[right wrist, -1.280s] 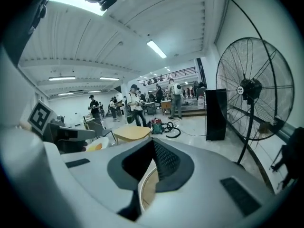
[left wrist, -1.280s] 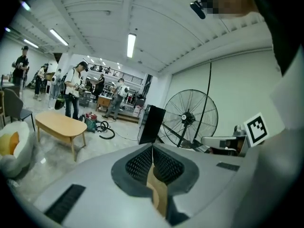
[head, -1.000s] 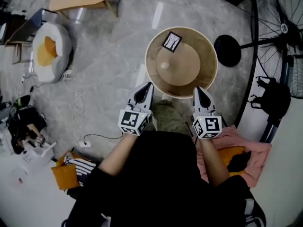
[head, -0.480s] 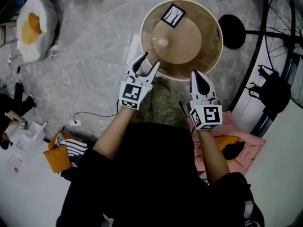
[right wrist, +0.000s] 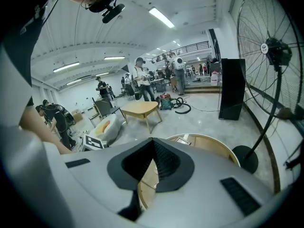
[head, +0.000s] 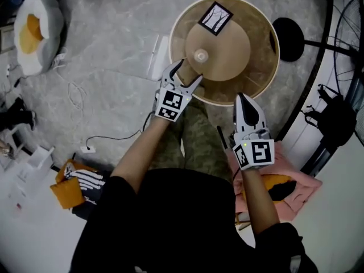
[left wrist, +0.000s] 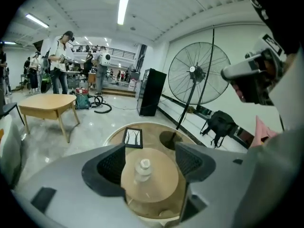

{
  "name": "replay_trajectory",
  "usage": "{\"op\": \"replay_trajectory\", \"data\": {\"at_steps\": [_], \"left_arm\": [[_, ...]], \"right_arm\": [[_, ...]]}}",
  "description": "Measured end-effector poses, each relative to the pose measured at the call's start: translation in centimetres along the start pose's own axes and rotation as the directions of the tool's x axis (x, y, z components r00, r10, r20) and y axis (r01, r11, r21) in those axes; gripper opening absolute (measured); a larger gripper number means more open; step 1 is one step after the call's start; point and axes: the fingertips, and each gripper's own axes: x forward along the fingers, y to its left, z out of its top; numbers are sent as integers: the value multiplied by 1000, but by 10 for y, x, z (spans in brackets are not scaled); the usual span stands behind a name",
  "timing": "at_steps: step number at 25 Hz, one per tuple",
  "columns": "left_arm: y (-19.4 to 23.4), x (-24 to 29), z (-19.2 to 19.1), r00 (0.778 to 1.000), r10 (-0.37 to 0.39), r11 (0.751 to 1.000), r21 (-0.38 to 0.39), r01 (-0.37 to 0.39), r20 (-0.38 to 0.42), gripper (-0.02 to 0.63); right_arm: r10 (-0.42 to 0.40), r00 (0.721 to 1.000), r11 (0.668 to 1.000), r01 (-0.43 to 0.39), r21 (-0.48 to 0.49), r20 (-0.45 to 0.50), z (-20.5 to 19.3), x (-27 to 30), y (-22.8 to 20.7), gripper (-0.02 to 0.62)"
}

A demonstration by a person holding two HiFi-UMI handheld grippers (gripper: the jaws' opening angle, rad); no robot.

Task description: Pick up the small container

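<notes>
Here, small container (head: 200, 55) on table (head: 261, 67), left gripper (head: 190, 71) at its seven o'clock, jaws just opened wide short of it, right gripper (head: 243, 99) closed.

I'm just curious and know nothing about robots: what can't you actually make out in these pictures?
- small container: too small in the head and left gripper views to tell its contents.
- round table: lower shelf mostly hidden by its top disc, head view.
- fan: cut off by the right gripper view's edge.
</notes>
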Motion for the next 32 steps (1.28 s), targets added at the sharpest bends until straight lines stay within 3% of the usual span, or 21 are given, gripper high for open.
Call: {"op": "replay_trajectory", "data": {"at_steps": [4,13,26,32], "left_arm": [[14,45,-51,998,0,999,53,4,-66,328],[34,133,-124,994,16,996,93,-6,-108,356],[33,186,-139,996,36,990,141,-25,-76,371],[38,196,-139,996,61,992,119,-53,-62,370]], "right_arm": [[5,999,1000,-5,11,-34,-27,22,-18,15],[-16,991,998,23,56,-136,-107,59,-61,15],[-21,986,996,35,86,-164,-146,68,-88,15],[-12,985,994,31,108,-175,-154,73,-101,17]]}}
